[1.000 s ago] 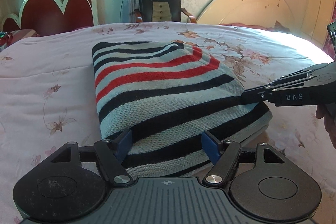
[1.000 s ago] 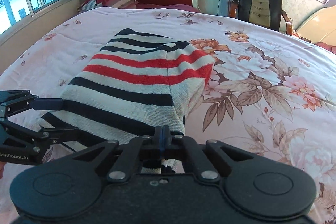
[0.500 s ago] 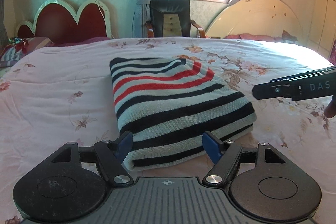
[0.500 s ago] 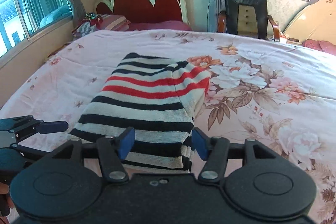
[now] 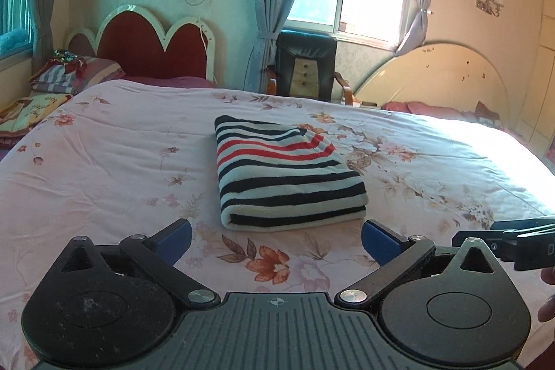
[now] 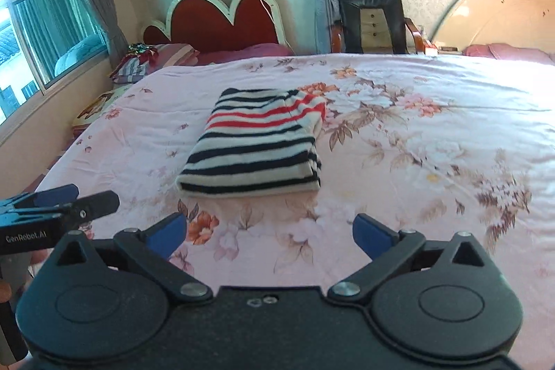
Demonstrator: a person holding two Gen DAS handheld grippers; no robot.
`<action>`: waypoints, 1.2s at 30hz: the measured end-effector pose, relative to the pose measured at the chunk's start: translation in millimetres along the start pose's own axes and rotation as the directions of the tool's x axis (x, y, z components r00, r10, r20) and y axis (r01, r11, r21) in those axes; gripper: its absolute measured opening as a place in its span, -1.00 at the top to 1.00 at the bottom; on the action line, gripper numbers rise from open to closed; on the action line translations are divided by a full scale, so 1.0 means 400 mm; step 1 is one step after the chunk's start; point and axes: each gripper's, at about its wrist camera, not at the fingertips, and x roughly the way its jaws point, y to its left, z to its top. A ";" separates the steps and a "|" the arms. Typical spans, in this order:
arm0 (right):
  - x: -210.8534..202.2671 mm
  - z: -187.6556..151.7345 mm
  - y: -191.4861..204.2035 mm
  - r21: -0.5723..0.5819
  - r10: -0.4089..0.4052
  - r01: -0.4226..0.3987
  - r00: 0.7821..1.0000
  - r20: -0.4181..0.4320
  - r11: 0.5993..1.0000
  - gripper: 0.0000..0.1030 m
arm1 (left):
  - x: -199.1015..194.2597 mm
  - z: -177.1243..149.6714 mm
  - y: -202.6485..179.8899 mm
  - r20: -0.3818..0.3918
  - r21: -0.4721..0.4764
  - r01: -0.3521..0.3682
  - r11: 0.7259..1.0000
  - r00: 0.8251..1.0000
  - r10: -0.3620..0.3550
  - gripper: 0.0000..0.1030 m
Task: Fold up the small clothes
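The striped sweater [image 5: 284,175] lies folded into a compact rectangle on the bed [image 5: 104,162], roughly mid-width and nearer the foot edge than the headboard. The folded edge faces the foot edge; the red stripes lie toward the far end. It is flat on the floral quilt, with no sleeve or hem showing outside the rectangle.

Left gripper [image 5: 275,240]: jaws released, having just been opening, with nothing between them. The blue pads stand apart over bare quilt, short of the garment's near edge.

Right gripper [image 6: 269,233]: jaws released, likewise just opened, nothing between them. It stands clear of the garment on the foot side; its tip also shows at the right edge of the left wrist view.

Step in hand: release and withdrawal after the final fold. Judged from the neat rectangle and both jaws empty, this garment appears complete.

Next move: if further garments remain, none is visible in either view, so the grippers would need to turn toward a new item. If the stack needs tidying, approach the near folded edge with both jaws low and level, avoiding a pull on the top layer, which could undo the fold.
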 end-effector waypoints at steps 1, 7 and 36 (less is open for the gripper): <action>-0.005 -0.017 0.002 0.013 -0.019 0.019 1.000 -0.005 1.000 -0.97 | -0.008 -0.008 -0.009 -0.001 0.011 -0.012 1.000 1.000 0.012 -1.00; -0.033 -0.080 0.007 0.005 -0.134 0.134 0.991 0.024 0.991 -0.97 | -0.053 -0.051 -0.029 -0.015 -0.009 -0.009 1.000 1.000 0.009 -1.00; -0.069 -0.104 0.015 -0.031 -0.180 0.183 0.980 0.084 0.983 -0.98 | -0.064 -0.067 -0.061 -0.017 -0.001 -0.007 1.000 1.000 0.007 -1.00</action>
